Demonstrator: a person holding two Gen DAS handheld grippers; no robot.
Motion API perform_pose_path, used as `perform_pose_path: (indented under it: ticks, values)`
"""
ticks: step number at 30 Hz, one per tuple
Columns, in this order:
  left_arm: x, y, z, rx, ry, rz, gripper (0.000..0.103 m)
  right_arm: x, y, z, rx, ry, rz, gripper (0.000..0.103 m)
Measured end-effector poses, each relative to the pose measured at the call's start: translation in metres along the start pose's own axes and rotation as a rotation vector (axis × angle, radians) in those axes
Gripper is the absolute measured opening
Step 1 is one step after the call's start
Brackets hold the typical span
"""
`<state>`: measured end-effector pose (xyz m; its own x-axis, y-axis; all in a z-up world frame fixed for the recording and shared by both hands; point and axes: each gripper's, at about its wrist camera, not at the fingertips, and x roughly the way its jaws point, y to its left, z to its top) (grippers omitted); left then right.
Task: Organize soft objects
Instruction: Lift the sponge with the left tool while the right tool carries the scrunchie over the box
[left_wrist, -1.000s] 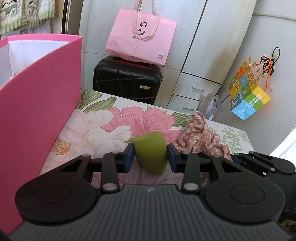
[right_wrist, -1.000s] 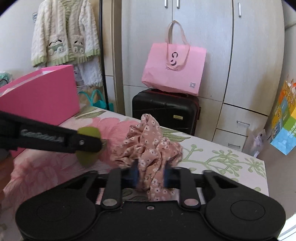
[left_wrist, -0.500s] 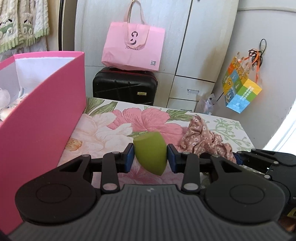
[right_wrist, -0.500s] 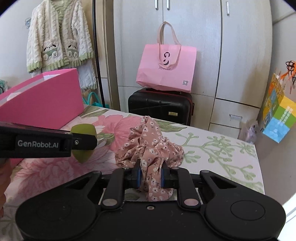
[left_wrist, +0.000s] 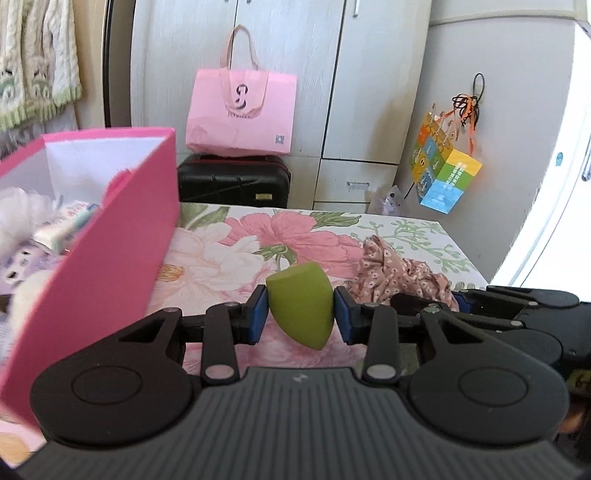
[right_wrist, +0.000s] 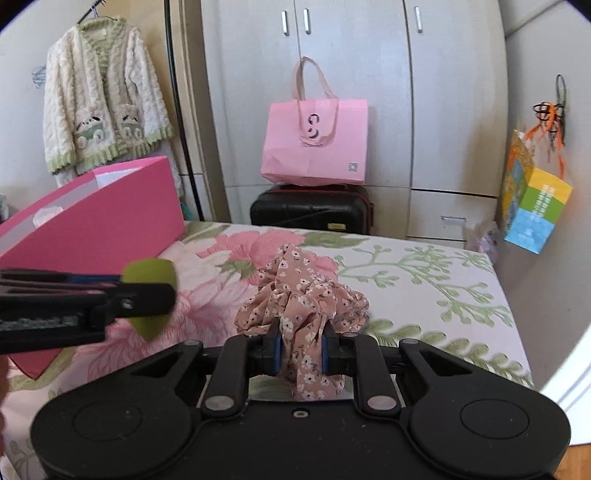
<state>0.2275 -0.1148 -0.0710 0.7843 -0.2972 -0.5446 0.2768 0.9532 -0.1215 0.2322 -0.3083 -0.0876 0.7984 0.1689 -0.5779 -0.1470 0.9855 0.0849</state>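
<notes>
My left gripper (left_wrist: 300, 314) is shut on a green teardrop makeup sponge (left_wrist: 301, 306), held above the floral bedspread (left_wrist: 221, 266). The same sponge (right_wrist: 149, 271) shows at the left of the right wrist view, pinched in the left gripper (right_wrist: 140, 295). My right gripper (right_wrist: 300, 350) is shut on a pink floral fabric scrunchie (right_wrist: 303, 302), which bunches up above the pads and hangs below them. In the left wrist view the scrunchie (left_wrist: 391, 277) sits just right of the sponge. An open pink box (left_wrist: 110, 251) stands at the left, holding soft white and lilac items (left_wrist: 22, 229).
A black suitcase (right_wrist: 310, 214) with a pink paper bag (right_wrist: 314, 144) on top stands past the bed's far edge, before white wardrobe doors. A colourful gift bag (right_wrist: 532, 210) hangs at the right wall. A fluffy cardigan (right_wrist: 103, 110) hangs at the left.
Both grippers have risen and shifted toward the pink box with their loads. The box's inside now shows in the left wrist view. Both views have rolled to level.
</notes>
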Motion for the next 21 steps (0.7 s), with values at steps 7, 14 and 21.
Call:
perform_pose_path:
  ticks: [7,14,21]
  values:
    - [-0.037,0.007,-0.012,-0.001,0.019,-0.026,0.037,-0.025,0.012,-0.009,0.032,-0.003,-0.012,0.022]
    - [-0.063,0.016,-0.024,0.011,0.045,-0.081,0.037,-0.058,0.028,-0.015,0.001,0.001,-0.022,0.022]
    - [-0.094,0.026,-0.034,0.051,0.067,-0.122,0.037,-0.090,0.049,-0.026,-0.042,0.027,0.025,0.022]
